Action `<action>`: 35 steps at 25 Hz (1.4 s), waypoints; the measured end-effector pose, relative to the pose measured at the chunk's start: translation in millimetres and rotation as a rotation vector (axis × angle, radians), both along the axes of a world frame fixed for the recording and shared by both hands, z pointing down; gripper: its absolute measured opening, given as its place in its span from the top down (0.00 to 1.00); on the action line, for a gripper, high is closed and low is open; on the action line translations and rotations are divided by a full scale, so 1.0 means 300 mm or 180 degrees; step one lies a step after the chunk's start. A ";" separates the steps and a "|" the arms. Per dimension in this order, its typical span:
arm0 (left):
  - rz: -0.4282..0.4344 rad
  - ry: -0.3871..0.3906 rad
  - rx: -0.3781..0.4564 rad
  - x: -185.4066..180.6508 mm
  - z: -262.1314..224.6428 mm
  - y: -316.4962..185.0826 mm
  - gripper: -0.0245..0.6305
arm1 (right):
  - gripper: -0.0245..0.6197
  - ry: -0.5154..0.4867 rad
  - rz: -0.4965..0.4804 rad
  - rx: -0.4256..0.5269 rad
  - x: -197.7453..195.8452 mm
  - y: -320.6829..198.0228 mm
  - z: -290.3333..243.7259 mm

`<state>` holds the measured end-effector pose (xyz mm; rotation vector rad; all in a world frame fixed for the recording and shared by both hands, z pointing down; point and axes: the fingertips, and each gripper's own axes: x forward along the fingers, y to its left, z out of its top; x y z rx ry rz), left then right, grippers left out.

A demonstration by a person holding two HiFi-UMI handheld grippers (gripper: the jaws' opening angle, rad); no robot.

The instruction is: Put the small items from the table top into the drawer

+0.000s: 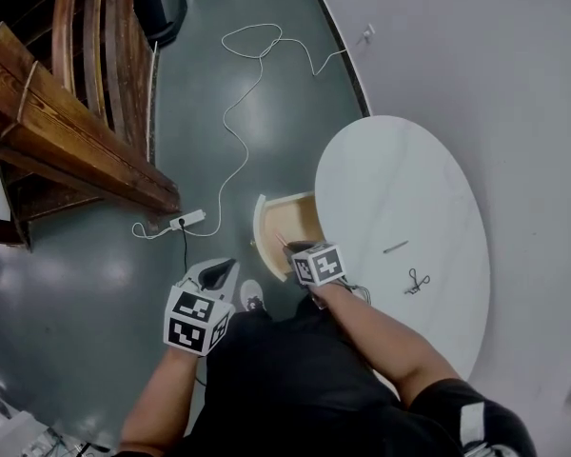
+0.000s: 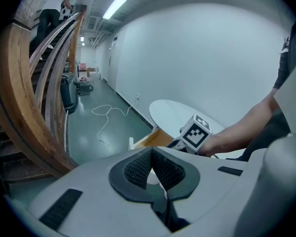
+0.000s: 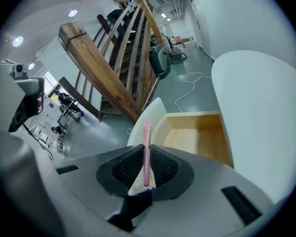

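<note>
A round white table (image 1: 409, 188) has its wooden drawer (image 1: 295, 219) pulled open at its left side. My right gripper (image 1: 300, 251) hangs over the drawer's near end, shut on a thin pink stick (image 3: 146, 141) that stands up between the pads, with the drawer (image 3: 200, 137) just ahead. On the table top lie a thin grey stick (image 1: 395, 247) and a small black clip (image 1: 417, 281). My left gripper (image 1: 217, 274) is held over the floor to the left of the drawer. Its pads (image 2: 138, 169) are together with nothing between them.
A wooden staircase with curved rails (image 1: 86, 84) fills the left side. A white power strip (image 1: 187, 221) and its long cable (image 1: 243, 103) lie on the grey floor beside the drawer. A white wall (image 1: 476, 55) runs behind the table. A person (image 2: 52, 9) stands on the stairs.
</note>
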<state>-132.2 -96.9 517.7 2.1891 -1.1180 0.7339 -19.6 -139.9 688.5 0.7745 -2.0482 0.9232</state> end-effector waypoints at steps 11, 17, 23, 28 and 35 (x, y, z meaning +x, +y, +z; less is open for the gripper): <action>-0.0199 -0.0142 -0.0127 -0.102 0.041 0.041 0.94 | 0.90 0.0363 0.0145 -0.0294 -0.019 -0.088 0.261; -0.0270 -0.0158 -0.0258 -0.125 0.075 0.065 0.94 | 0.90 0.0409 0.0353 -0.0555 -0.011 -0.129 0.389; -0.0389 -0.0161 -0.0313 -0.125 0.092 0.065 0.94 | 0.90 0.0312 0.0549 -0.0797 -0.023 -0.156 0.480; -0.0418 -0.0164 -0.0358 -0.115 0.118 0.069 0.94 | 0.89 0.0202 0.0433 -0.0753 -0.059 -0.167 0.511; -0.0405 -0.0135 -0.0338 -0.136 0.108 0.074 0.94 | 0.87 0.0274 0.0330 -0.0703 -0.084 -0.140 0.475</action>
